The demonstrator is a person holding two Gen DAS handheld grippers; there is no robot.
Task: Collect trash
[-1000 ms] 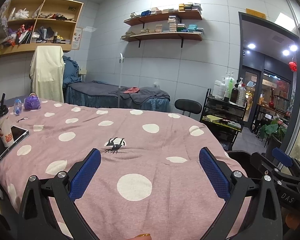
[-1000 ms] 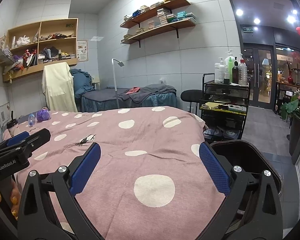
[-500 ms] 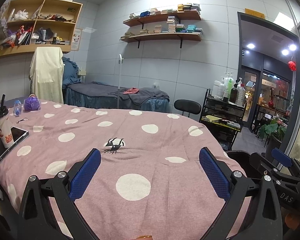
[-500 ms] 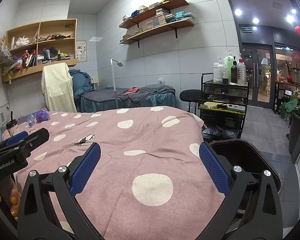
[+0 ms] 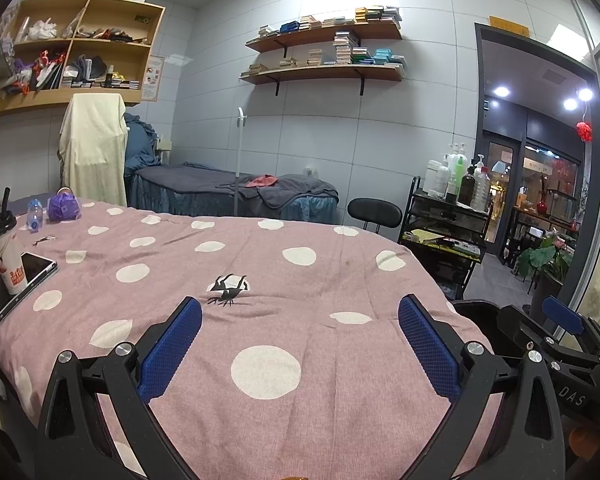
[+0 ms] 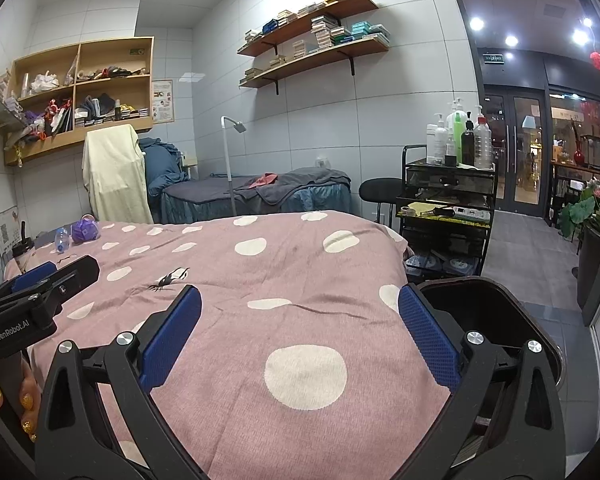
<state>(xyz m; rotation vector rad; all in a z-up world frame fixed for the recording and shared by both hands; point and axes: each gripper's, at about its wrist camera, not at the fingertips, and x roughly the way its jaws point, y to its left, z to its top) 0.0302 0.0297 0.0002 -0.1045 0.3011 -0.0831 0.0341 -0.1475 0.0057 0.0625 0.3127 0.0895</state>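
Left hand-held gripper [image 5: 300, 344]: jaws spread wide, empty, held above the pink polka-dot bed cover [image 5: 340, 280]. Right hand-held gripper [image 6: 300, 340]: likewise released, empty, over the cover's near right corner. Black bin [image 6: 488, 312]: beside the bed at its right corner, open-topped. Black tangled scrap [image 5: 228, 292]: lay mid-cover, ahead of the left jaws. Lidded drink cup [image 5: 6, 256]: stood upright on a tablet [image 5: 40, 268] at the cover's left edge. Small bottle [image 5: 34, 216] and purple bag [image 5: 63, 208]: far left, just beside each other.

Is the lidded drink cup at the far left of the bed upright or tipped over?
Upright. The drink cup stands on its base on a tablet, its straw pointing up.
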